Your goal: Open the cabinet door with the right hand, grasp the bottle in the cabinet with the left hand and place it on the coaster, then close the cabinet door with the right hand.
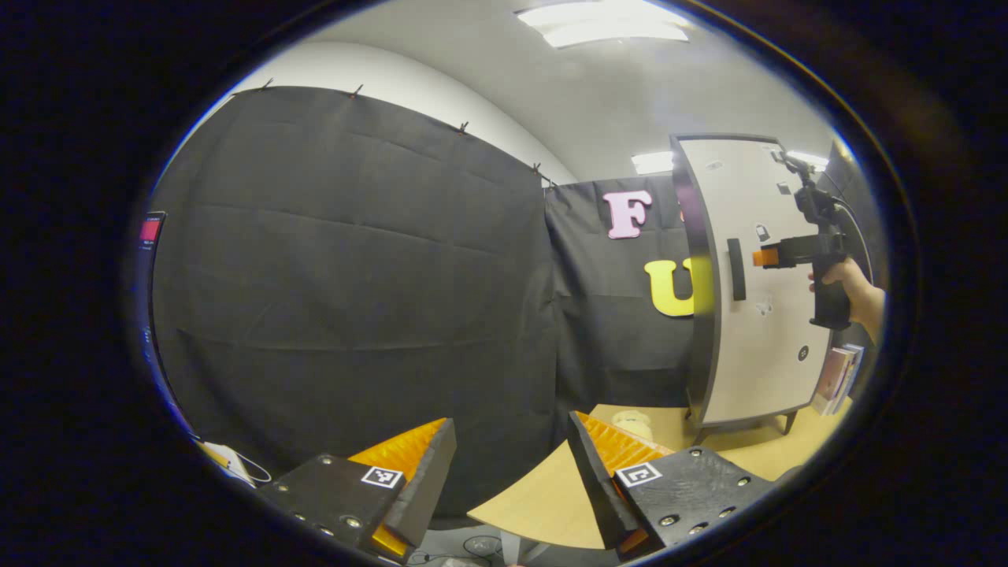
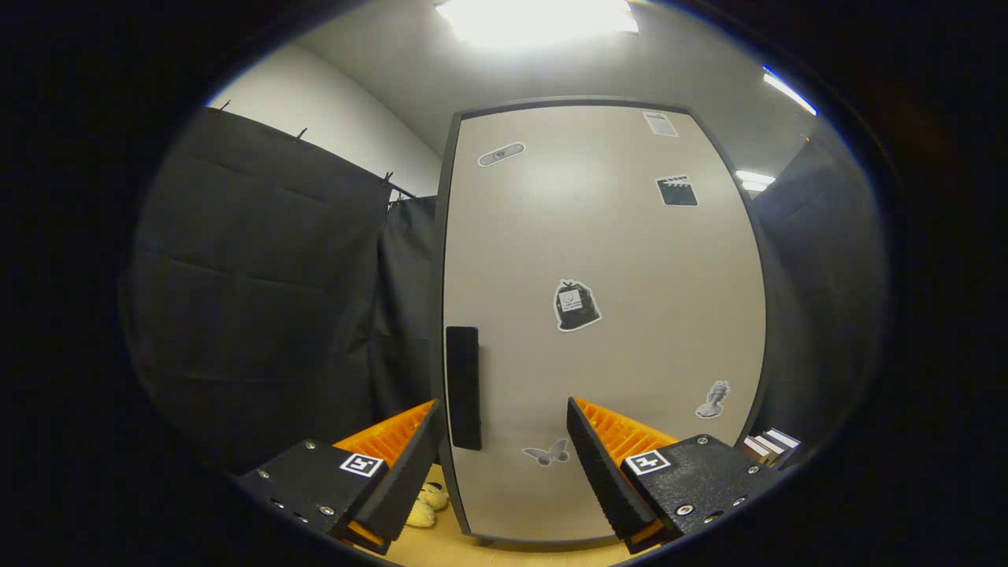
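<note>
A pale cabinet (image 2: 606, 315) with a shut door stands close before my right gripper (image 2: 501, 441). Its dark upright handle (image 2: 463, 387) sits at the door's left edge, just right of my left fingertip. That gripper is open and holds nothing. In the left gripper view the same cabinet (image 1: 760, 299) stands at the right on a wooden table (image 1: 543, 496), with its handle (image 1: 735, 269) facing the right gripper (image 1: 765, 257), which a hand (image 1: 854, 287) holds level a short way off the handle. My left gripper (image 1: 512, 465) is open and empty over the table's near edge.
Black cloth walls close the booth at left and behind. A small pale soft toy (image 2: 425, 504) lies on the table left of the cabinet, and in the left gripper view it (image 1: 634, 421) sits past my fingers. Books (image 1: 836, 379) lean right of the cabinet.
</note>
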The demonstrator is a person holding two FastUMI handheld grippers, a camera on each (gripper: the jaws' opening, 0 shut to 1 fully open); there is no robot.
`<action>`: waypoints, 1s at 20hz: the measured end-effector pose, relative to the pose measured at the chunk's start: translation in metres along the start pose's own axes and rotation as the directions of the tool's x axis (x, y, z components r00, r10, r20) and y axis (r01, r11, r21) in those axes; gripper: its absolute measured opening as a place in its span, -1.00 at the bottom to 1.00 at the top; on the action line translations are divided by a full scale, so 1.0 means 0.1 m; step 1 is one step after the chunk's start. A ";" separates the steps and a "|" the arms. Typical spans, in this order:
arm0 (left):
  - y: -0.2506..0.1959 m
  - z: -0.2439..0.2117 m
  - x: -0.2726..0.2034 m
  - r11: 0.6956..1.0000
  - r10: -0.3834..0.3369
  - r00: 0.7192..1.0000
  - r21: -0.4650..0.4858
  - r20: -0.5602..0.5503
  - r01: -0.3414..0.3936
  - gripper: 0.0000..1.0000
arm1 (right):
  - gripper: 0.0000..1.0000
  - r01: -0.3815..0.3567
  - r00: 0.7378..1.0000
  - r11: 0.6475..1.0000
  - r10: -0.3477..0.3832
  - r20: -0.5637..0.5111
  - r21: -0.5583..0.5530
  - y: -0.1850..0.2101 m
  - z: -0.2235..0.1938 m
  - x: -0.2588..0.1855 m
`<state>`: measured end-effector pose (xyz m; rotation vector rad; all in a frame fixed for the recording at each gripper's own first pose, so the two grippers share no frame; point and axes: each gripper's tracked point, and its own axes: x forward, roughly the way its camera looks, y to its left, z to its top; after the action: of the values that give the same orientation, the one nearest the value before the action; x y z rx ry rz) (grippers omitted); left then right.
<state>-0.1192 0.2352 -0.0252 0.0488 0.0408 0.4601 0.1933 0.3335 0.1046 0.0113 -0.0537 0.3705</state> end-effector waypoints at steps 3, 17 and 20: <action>0.10 -0.06 0.02 1.000 0.017 1.000 0.001 -0.009 -0.017 0.65 | 0.89 0.008 1.000 1.000 -0.008 -0.005 -0.016 0.12 -0.05 0.19; 0.54 -0.22 0.10 0.997 0.079 0.996 -0.013 -0.034 -0.080 0.75 | -0.05 0.089 0.988 0.996 -0.090 -0.129 -0.014 0.33 -0.29 0.76; 0.53 -0.16 0.12 0.997 0.075 0.997 -0.005 -0.020 -0.075 0.75 | -0.29 0.101 0.985 0.994 -0.093 -0.148 0.047 0.32 -0.31 0.82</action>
<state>-0.1329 0.2882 -0.0390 0.0405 0.0574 0.5362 0.2598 0.3934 0.0781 0.0400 0.1012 0.2744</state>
